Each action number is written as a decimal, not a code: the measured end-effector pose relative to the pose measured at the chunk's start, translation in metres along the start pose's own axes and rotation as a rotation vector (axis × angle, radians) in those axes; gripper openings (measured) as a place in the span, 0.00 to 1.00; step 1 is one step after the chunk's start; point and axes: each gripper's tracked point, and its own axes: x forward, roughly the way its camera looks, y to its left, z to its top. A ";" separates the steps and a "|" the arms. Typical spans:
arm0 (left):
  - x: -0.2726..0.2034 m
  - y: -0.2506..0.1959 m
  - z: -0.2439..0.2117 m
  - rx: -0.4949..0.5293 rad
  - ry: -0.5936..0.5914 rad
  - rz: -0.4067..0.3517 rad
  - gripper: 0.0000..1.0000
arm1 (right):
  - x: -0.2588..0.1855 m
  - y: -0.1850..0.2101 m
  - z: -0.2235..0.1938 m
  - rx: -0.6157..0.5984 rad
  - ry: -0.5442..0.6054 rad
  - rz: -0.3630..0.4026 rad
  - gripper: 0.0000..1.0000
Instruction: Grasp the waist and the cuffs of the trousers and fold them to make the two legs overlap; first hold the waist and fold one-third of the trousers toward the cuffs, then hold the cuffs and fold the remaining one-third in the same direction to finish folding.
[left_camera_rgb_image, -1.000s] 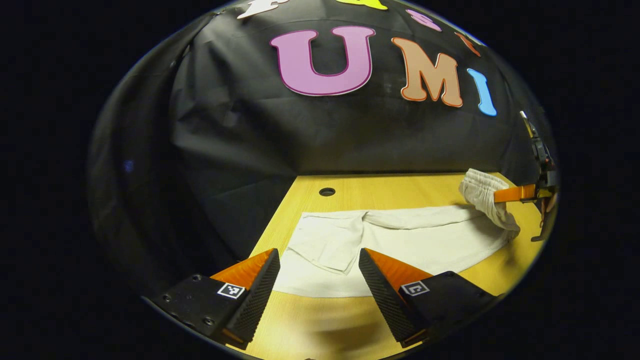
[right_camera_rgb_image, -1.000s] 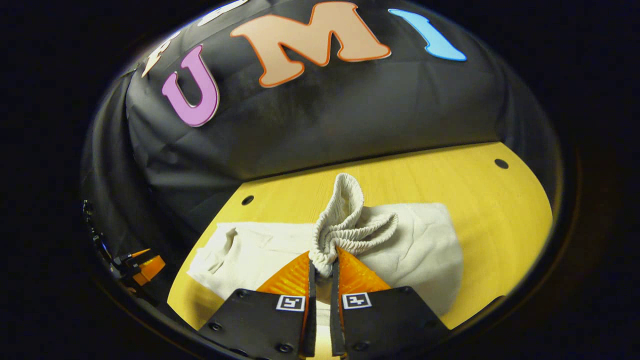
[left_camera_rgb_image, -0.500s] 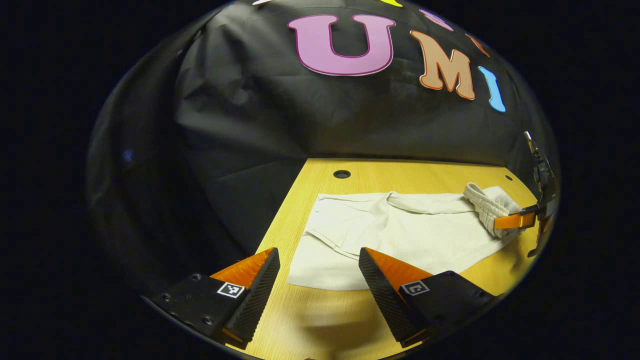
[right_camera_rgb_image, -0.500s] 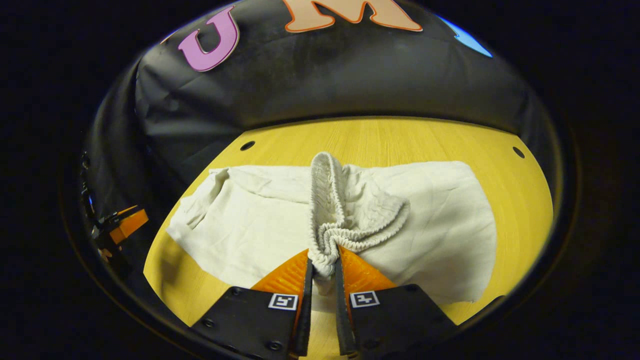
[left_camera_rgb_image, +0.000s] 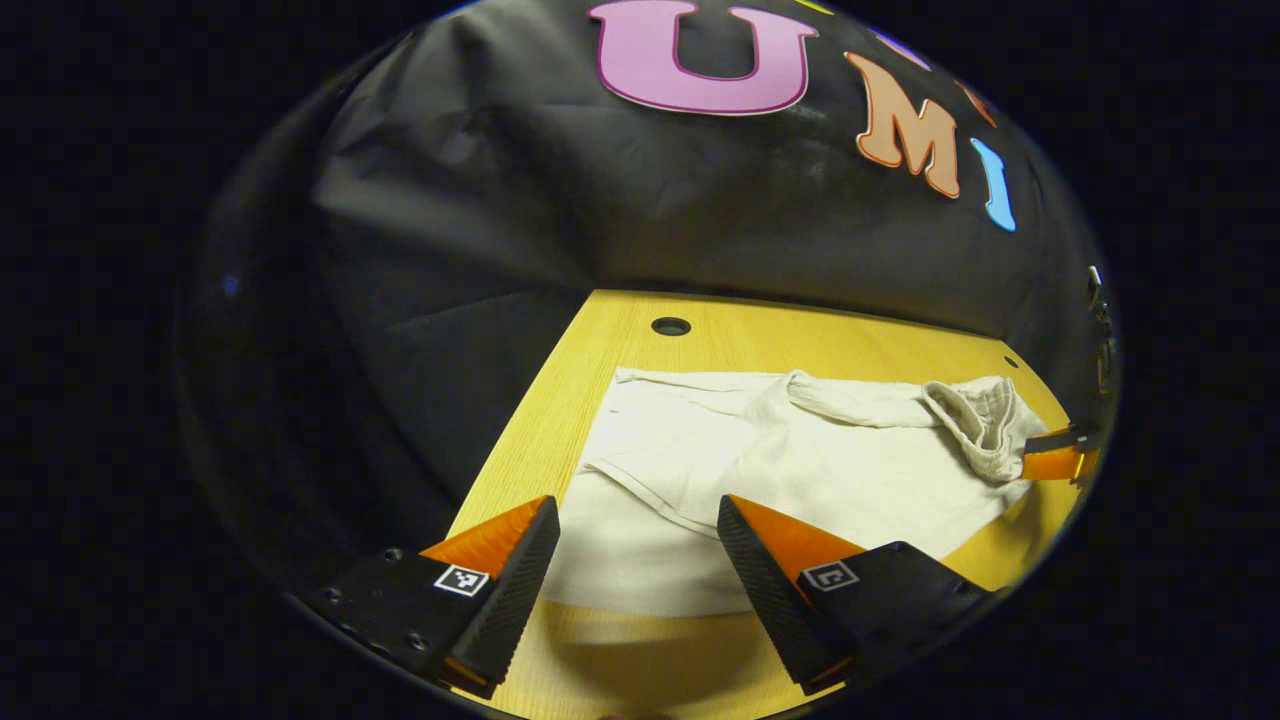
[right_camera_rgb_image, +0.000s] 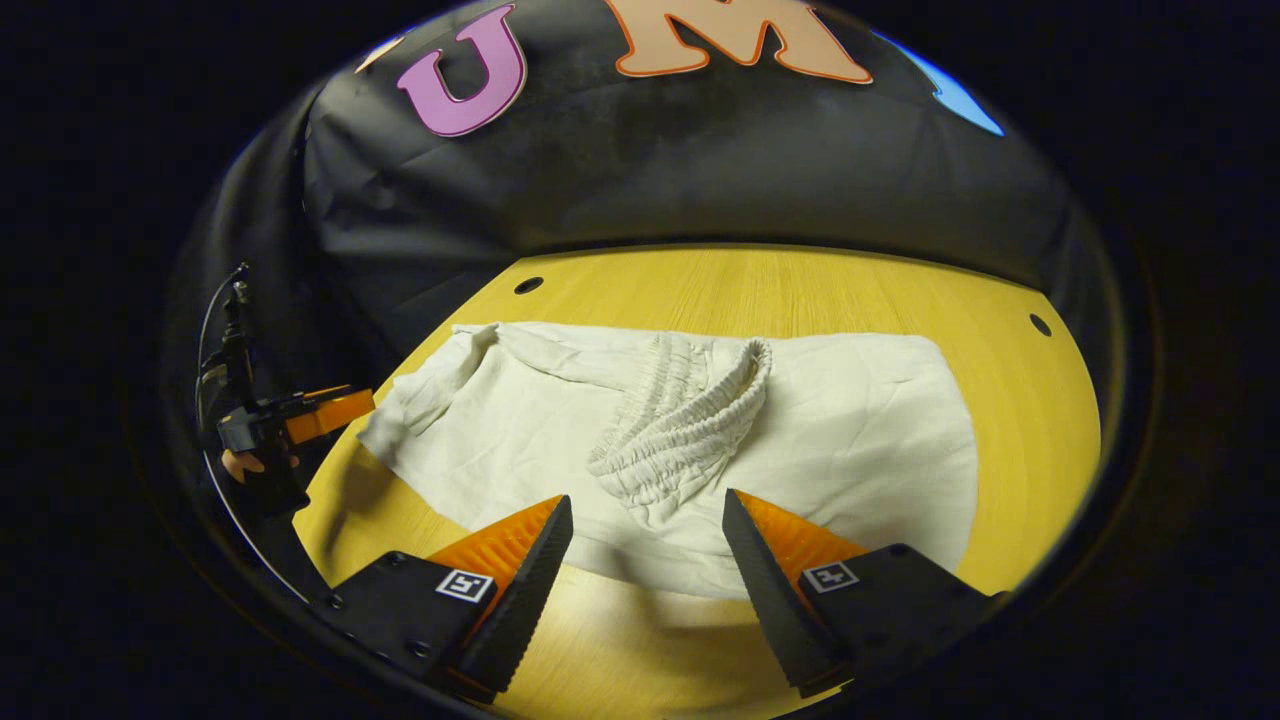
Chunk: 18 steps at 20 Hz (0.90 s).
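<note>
Cream-white cotton trousers (right_camera_rgb_image: 830, 440) lie spread on the yellow wood-grain table top (right_camera_rgb_image: 800, 290), roughly centred on it, long axis running across the right gripper view. Gathered elastic waistband (right_camera_rgb_image: 690, 425) sits bunched in a ridged heap on top of the flat cloth, near the middle of the garment, its open loop tilted up toward the far side. Fabric under and beside the waistband lies mostly flat, with soft creases. At the left end in that view the cloth is rumpled into a raised twist near the table edge.

In the left gripper view the same trousers (left_camera_rgb_image: 800, 470) run from just ahead of the fingers off to the right, a diagonal fold line crossing the near part; the waistband (left_camera_rgb_image: 985, 425) lies bunched at the far right end.

Right gripper (right_camera_rgb_image: 645, 540): jaws spread wide, nothing between them, tips hovering just short of the waistband heap, over the near hem of the cloth. Not touching it as far as can be seen. It also shows at the right rim of the left gripper view (left_camera_rgb_image: 1060, 462), just beside the waistband.

Left gripper (left_camera_rgb_image: 638, 545): jaws spread wide, empty, tips above the near edge of the trousers. In the right gripper view it appears at far left (right_camera_rgb_image: 330, 410), off the table edge, near the rumpled end; a hand (right_camera_rgb_image: 248, 462) holds it.

Round holes (right_camera_rgb_image: 528, 285) pierce the table top near its far corners.
</note>
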 end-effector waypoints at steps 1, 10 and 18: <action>0.009 0.005 -0.005 -0.006 0.014 0.005 0.97 | -0.004 -0.003 0.003 0.004 -0.006 -0.007 0.96; 0.039 0.010 -0.033 0.025 0.117 0.012 0.97 | -0.034 -0.023 0.008 0.019 -0.031 -0.058 0.92; 0.038 -0.018 -0.032 0.082 0.142 -0.070 0.30 | -0.046 -0.028 -0.004 0.021 -0.024 -0.062 0.91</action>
